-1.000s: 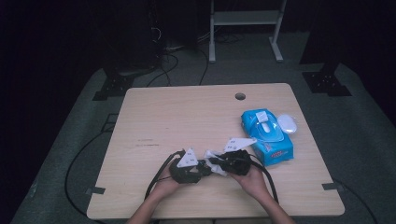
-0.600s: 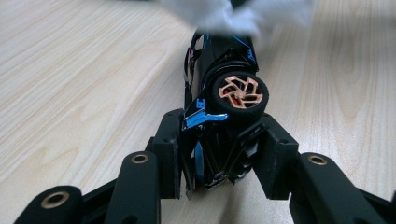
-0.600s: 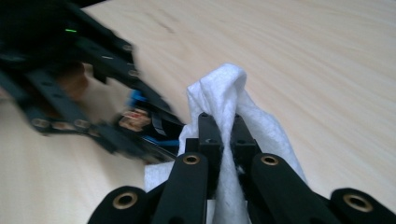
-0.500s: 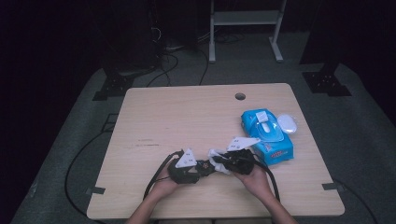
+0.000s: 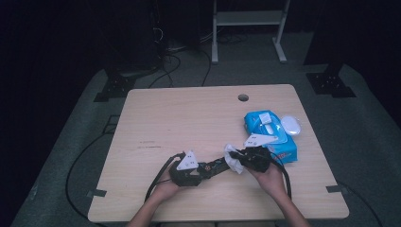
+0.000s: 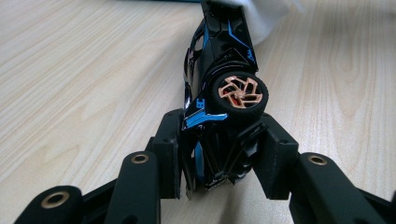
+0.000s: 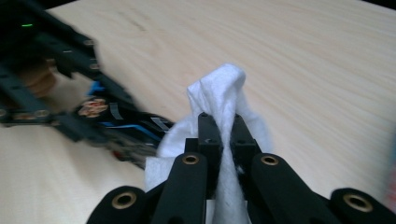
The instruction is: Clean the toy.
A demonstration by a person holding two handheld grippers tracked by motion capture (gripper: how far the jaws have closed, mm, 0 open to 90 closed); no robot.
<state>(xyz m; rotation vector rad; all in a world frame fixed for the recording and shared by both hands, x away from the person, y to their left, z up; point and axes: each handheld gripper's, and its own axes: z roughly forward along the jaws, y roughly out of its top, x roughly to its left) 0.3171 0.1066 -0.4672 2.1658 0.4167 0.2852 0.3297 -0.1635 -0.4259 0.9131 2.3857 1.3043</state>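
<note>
Between the left gripper's (image 6: 219,154) jaws a black-and-blue toy car (image 6: 219,79) is clamped, copper wheel visible; the right gripper (image 7: 223,130) pinches a white wipe (image 7: 219,88) against its far end.

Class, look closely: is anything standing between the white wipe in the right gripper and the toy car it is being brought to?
Nothing visible: the wipe, pinched in the right gripper, already meets the toy car held by the left gripper.

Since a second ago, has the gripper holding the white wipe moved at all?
Yes. The right gripper with the white wipe has shifted slightly rightward, toward the blue wipes pack, which has stayed put.
</note>
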